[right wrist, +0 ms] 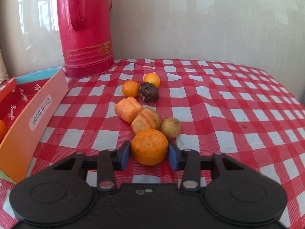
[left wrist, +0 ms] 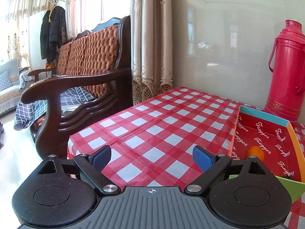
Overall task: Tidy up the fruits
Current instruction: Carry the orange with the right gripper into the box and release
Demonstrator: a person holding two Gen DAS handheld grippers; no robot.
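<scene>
A large orange rests on the red-checked tablecloth, and my right gripper is shut on it, one blue pad pressed on each side. Behind it lie two carrot chunks, a tan round fruit, a dark brown fruit and two small oranges. To the left stands an open cardboard box with a red lining. My left gripper hangs open over bare tablecloth, nothing between its fingers. At its right, the same box holds one small orange.
A tall red thermos stands against the wall behind the box, also in the left wrist view. A dark wooden sofa sits just past the table's left edge. Curtains hang at the back.
</scene>
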